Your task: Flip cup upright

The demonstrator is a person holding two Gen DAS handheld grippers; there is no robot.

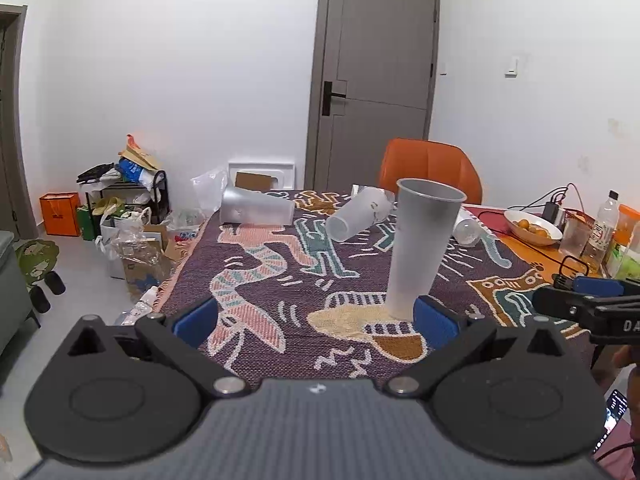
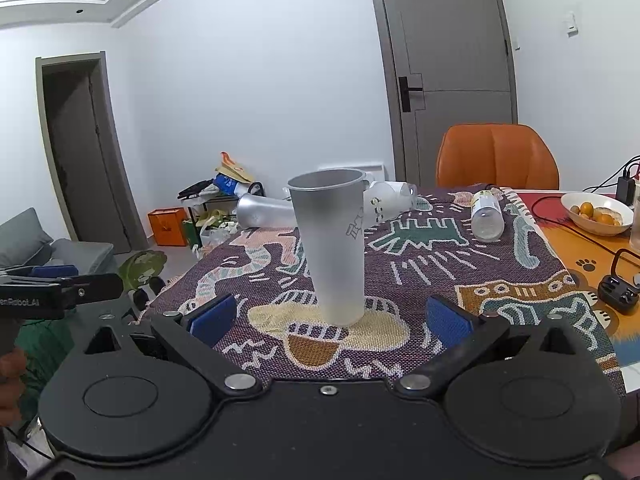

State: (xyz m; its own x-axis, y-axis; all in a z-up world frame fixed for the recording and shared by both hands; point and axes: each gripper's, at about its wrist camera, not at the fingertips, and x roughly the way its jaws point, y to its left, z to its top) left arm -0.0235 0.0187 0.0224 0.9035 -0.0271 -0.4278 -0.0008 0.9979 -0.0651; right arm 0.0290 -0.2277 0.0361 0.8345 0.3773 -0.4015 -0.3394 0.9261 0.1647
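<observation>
A tall frosted grey cup (image 1: 420, 248) stands upright, mouth up, on the patterned cloth; it also shows in the right wrist view (image 2: 332, 248). My left gripper (image 1: 316, 320) is open and empty, its right blue pad (image 1: 434, 322) close beside the cup's base. My right gripper (image 2: 328, 318) is open and empty, with the cup standing just beyond the gap between its pads. Two other frosted cups lie on their sides farther back: one at the far left (image 1: 256, 210) and one at the middle (image 1: 358, 214).
The patterned cloth (image 1: 280, 280) covers the table. A plastic bottle (image 2: 486, 216) lies on its side at the back right. A bowl of oranges (image 2: 596, 212), cables, a black earbud case (image 2: 618, 296) and bottles are at the right. An orange chair (image 2: 496, 156) stands behind.
</observation>
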